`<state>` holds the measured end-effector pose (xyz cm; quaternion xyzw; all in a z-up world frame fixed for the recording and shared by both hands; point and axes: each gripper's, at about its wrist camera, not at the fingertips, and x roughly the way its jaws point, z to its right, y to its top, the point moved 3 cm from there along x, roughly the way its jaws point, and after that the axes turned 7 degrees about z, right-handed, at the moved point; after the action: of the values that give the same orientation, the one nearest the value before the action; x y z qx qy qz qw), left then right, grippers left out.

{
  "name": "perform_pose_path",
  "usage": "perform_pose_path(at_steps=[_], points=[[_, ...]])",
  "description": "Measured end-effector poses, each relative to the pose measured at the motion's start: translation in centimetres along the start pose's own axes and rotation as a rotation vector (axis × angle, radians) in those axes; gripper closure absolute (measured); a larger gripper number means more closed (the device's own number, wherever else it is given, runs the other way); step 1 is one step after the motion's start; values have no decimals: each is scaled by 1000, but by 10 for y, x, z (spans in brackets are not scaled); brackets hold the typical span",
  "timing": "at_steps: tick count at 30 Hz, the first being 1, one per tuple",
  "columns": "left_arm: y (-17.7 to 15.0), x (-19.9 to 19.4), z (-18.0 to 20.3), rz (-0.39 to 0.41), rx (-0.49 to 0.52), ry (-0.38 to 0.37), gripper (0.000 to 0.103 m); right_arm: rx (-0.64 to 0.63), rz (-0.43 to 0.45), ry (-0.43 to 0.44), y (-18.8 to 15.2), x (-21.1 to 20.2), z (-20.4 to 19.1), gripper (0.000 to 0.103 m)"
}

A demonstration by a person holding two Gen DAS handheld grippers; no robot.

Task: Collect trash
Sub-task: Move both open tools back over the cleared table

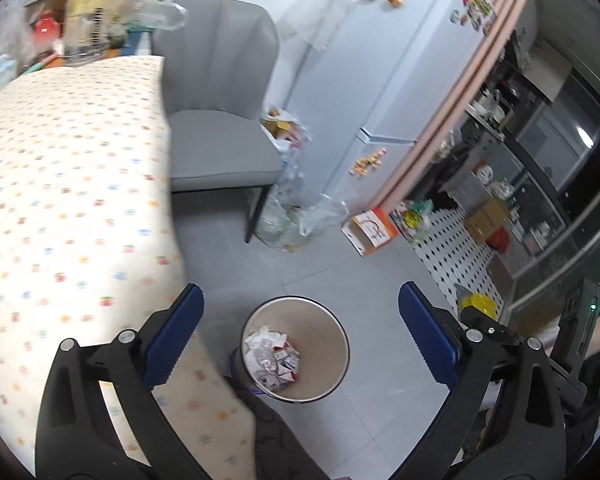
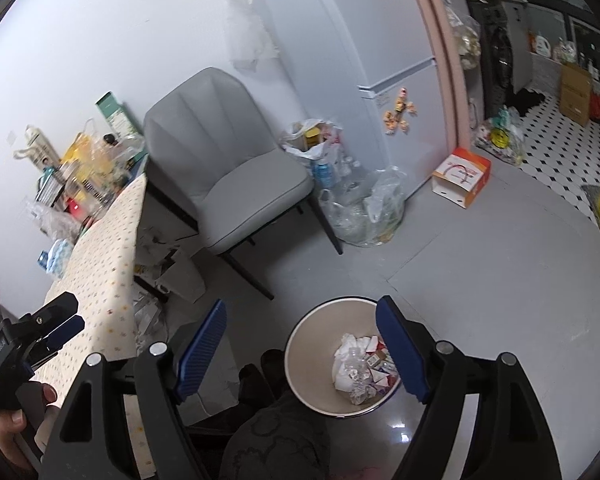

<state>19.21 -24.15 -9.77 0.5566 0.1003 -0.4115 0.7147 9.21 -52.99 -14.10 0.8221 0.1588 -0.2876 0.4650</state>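
A round beige trash bin [image 1: 328, 332] stands on the grey floor below me, holding crumpled paper and wrappers [image 1: 272, 358]. My left gripper [image 1: 300, 312] is open and empty above the bin, its blue pads spread wide. In the right wrist view the same bin [image 2: 312, 356] with its trash [image 2: 360, 372] sits under my right gripper [image 2: 302, 328], which is open and empty. The left gripper [image 2: 56, 320] also shows at the left edge of that view, over the table, held in a hand.
A table with a dotted cloth [image 1: 68, 184] is at the left, cluttered at its far end [image 2: 88, 172]. A grey chair [image 2: 228, 160] stands beside it. Plastic bags of bottles [image 2: 364, 208], an orange-white box [image 2: 462, 176] and a fridge [image 2: 360, 40] lie beyond.
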Motion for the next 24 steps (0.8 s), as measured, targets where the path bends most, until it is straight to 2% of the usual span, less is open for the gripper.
perform_pose_path(at_steps=[3, 8, 15, 19, 24], points=[[7, -20, -14, 39, -10, 18, 6, -33, 7, 17, 3, -6, -20, 25], [18, -54, -35, 116, -37, 38, 6, -92, 46, 37, 10, -26, -59, 7], [26, -105, -64, 209, -54, 83, 6, -155, 94, 54, 12, -53, -108, 8], [26, -133, -75, 258, -46, 120, 6, -180, 149, 69, 10, -75, -132, 8], [24, -164, -87, 278, -58, 157, 6, -195, 243, 58, 9, -103, -158, 7]])
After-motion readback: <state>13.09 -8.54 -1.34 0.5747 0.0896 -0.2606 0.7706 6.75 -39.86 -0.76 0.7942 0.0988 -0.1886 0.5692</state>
